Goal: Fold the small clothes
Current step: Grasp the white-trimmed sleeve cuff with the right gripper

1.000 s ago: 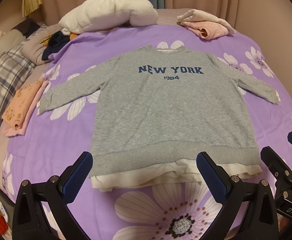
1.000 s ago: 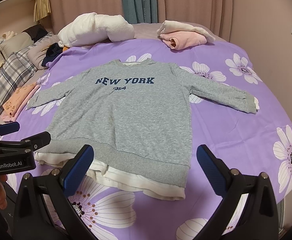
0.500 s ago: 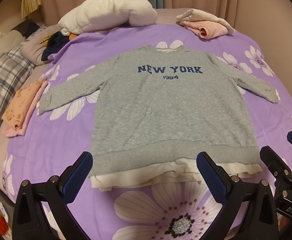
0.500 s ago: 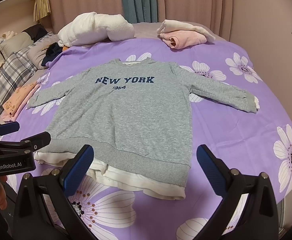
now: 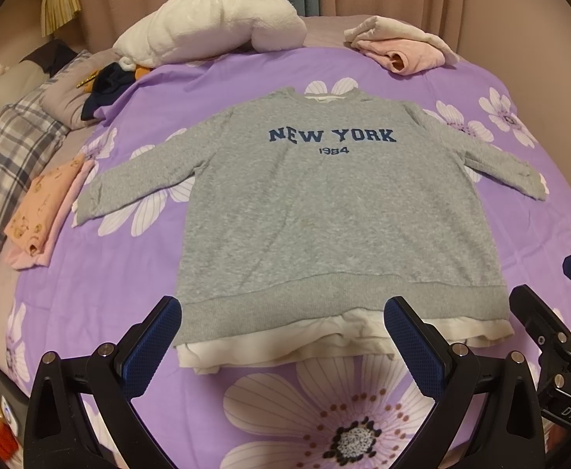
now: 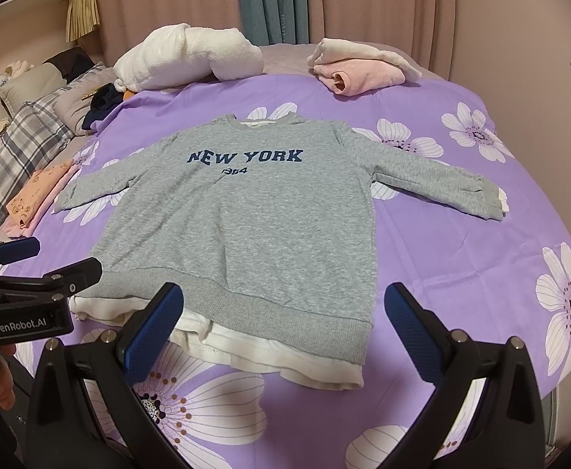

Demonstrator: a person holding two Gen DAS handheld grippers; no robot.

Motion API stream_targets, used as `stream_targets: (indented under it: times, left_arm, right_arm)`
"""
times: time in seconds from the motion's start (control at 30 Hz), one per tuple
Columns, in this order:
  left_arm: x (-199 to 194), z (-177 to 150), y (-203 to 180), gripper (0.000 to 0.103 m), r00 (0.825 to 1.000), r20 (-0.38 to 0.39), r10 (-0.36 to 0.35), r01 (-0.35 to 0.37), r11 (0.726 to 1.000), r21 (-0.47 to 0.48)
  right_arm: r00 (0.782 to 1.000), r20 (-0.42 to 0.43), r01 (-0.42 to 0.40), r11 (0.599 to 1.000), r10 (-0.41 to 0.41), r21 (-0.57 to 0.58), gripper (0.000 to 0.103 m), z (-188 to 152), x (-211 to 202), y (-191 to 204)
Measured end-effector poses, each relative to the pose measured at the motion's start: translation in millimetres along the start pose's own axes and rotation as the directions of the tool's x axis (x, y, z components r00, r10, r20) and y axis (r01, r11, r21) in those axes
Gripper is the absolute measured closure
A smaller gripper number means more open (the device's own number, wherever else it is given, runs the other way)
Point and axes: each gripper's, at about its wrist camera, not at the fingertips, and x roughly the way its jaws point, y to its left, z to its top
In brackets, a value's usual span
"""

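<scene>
The purple floral bedspread (image 5: pixel 246 70) fills both views, and the grey sweatshirt (image 5: pixel 336 211) lies flat at its centre, sleeves spread, nothing folded yet. The left gripper (image 5: pixel 281 336) and right gripper (image 6: pixel 285 320) hover at the frames' lower edge near the white hem, jaws wide apart and empty. Next likely comes taking a sleeve or side edge inward. Bare bedspread flanks both sleeves; the folded pink clothes (image 5: pixel 43 211) sit mid-left.

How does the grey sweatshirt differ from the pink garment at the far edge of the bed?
The grey sweatshirt lies spread flat with sleeves out; the pink garment sits bunched in a heap. The sweatshirt bears blue NEW YORK lettering; the pink one shows none. Both rest on the purple floral sheet, untouched.
</scene>
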Motion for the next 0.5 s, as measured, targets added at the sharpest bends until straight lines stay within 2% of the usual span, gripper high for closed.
stream_targets:
  times: [0.17,0.27,0.33,0.4,0.5]
  left_arm:
    - [-0.8,0.6,1.0,0.001,1.0,0.011,-0.007,0.007,1.0,-0.002]
    - [1.7,3.3,4.5,0.001,0.998,0.018,-0.053,0.053,0.998,-0.026]
    - [7.7,4.8,9.2,0.001,0.995,0.016,-0.101,0.102,0.993,-0.058]
    - [17.4,7.3,16.6,0.001,0.988,0.015,-0.153,0.154,0.983,-0.102]
    - [30.6,12.2,18.0,0.001,0.977,0.007,-0.215,0.213,0.967,-0.136]
  right_arm:
    - [1.0,0.01,-0.018,1.0,0.017,0.014,0.0,-0.9,-0.7,1.6]
    - [0.993,0.024,-0.114,0.992,0.113,0.058,0.0,0.6,0.0,-6.4]
    - [0.977,0.032,-0.215,0.968,0.213,0.128,0.0,-0.1,4.2,-18.1]
    - [0.959,0.049,-0.283,0.938,0.279,0.2,0.0,-0.5,11.2,-33.5]
    - [0.946,0.077,-0.321,0.885,0.314,0.337,0.0,-6.7,26.7,-67.3]
